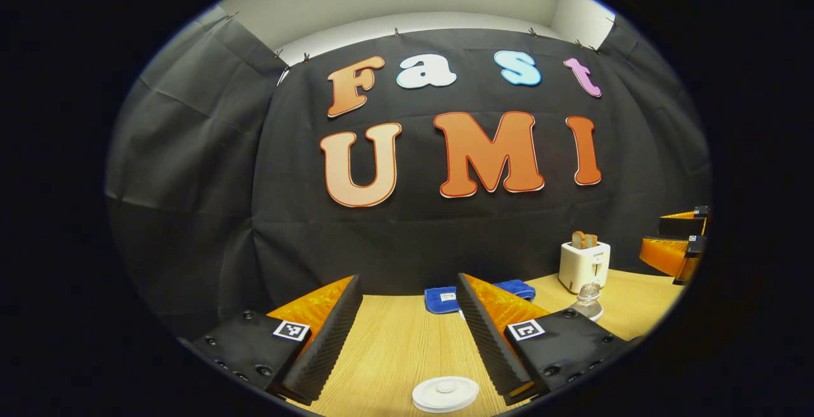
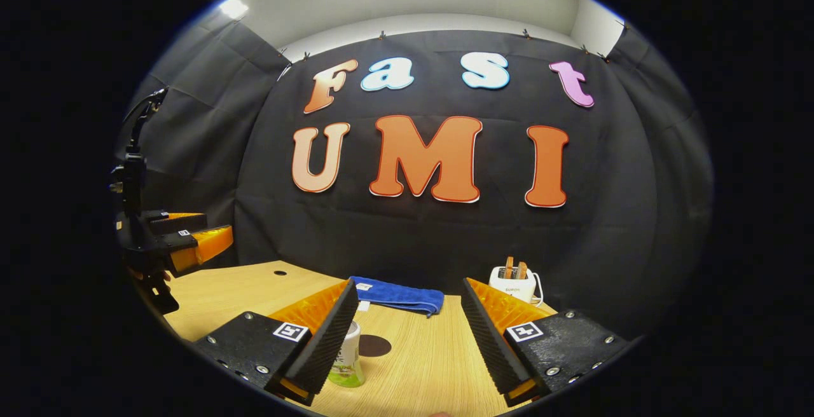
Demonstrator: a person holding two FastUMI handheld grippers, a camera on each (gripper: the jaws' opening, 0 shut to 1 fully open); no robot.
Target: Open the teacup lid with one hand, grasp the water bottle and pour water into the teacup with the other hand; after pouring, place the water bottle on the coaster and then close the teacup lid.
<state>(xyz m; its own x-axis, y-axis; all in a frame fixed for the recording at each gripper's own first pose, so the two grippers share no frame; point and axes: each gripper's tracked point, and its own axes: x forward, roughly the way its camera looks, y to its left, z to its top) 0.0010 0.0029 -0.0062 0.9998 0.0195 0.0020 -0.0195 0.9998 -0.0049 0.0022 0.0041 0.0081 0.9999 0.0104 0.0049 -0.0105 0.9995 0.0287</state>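
Both tools hang above a pale wood-grain tabletop, each with its two fingers spread wide and nothing between them. Black cloth walls the booth on all sides, with a white wall and ceiling above it.

In the left gripper view, the left tool point(image 1: 407, 334) hovers over bare wood. Low between its fingers lies the teacup lid point(image 1: 445, 394), a flat white disc with a small central knob, lying level on the tabletop. Beyond it, a folded blue towel point(image 1: 445, 298) rests near the back edge. Further right, a clear bottle-like top point(image 1: 589, 296) peeks out behind the right finger (too blurred to name with certainty), then a white toaster point(image 1: 584, 266) holding toast, and the right tool point(image 1: 677, 245) at the far edge.

In the right gripper view, the left tool point(image 2: 184, 242) sits at the far left. The right tool point(image 2: 407, 334) follows; just beside its left finger stands an upright water bottle point(image 2: 348, 356), long axis vertical. A dark round coaster point(image 2: 374, 345) lies just right of it.
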